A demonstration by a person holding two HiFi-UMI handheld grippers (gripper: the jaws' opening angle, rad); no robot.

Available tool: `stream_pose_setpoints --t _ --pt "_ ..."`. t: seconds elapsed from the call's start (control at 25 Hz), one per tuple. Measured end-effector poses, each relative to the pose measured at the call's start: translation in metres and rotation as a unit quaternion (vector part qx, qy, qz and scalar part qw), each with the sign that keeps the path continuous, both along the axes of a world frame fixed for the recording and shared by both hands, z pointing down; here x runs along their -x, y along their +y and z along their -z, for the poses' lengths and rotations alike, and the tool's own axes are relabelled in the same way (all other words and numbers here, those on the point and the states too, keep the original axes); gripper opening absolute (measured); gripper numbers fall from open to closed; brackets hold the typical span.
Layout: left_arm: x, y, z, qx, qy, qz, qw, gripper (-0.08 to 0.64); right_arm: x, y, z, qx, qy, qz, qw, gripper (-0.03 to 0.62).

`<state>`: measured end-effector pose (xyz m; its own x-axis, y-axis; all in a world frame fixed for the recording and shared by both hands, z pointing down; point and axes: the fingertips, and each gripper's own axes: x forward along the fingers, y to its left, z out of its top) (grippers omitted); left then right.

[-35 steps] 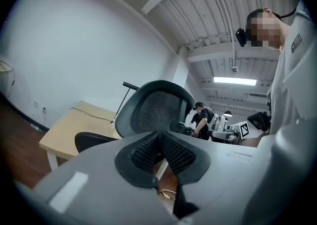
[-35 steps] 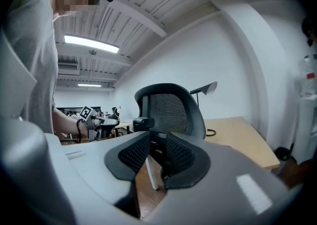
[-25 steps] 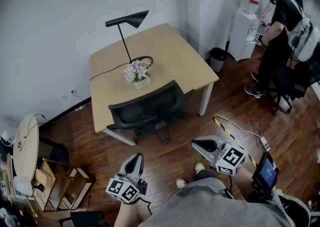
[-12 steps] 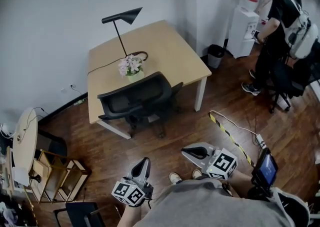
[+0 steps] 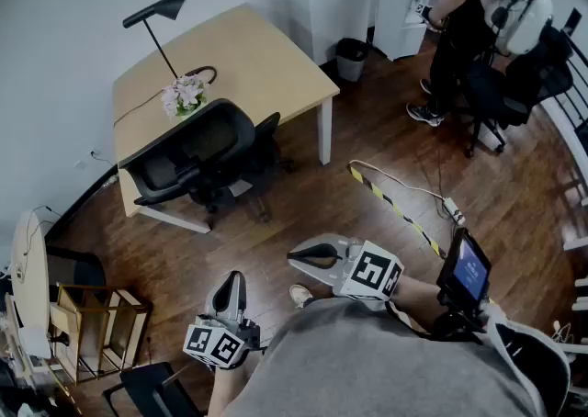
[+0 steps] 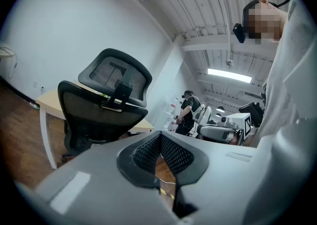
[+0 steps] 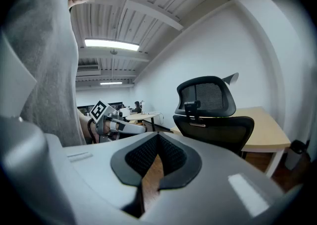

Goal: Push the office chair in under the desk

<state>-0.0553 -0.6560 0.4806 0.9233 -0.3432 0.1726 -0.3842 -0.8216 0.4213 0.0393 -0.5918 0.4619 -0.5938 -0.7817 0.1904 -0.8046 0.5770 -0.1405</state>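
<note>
Chair [image 5: 188,144] stands at desk [image 5: 262,52], well apart from left gripper [image 5: 232,277] and right gripper [image 5: 296,257].

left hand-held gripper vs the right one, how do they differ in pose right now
In the head view the left hand-held gripper points forward, away from the person; the right hand-held gripper points sideways, toward the left. The left one sits lower in the frame than the right one. Both are shut, empty, and clear of the office chair.
</note>
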Motion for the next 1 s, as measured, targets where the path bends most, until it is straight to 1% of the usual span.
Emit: stream_pose_setpoints --t 0.24,0.52,0.76,1.0 --pt "0.000 0.001 -0.002 0.001 -0.004 0.005 1.0000 0.000 0.004 0.001 0.003 -0.002 -0.004 0.013 1.000 0.005" --pt "-0.007 0.001 -0.002 0.003 -0.010 0.000 0.9999 0.000 0.002 -0.003 0.005 -0.008 0.001 0.019 1.000 0.005" --pt "-0.031 0.003 -0.003 0.002 -0.016 -0.009 0.9998 0.000 -0.018 -0.004 0.006 -0.013 0.000 0.017 1.000 0.005" --pt "-0.056 0.019 0.000 0.000 -0.020 -0.019 0.9996 0.000 -0.039 0.010 0.010 -0.017 -0.007 0.011 1.000 0.005"
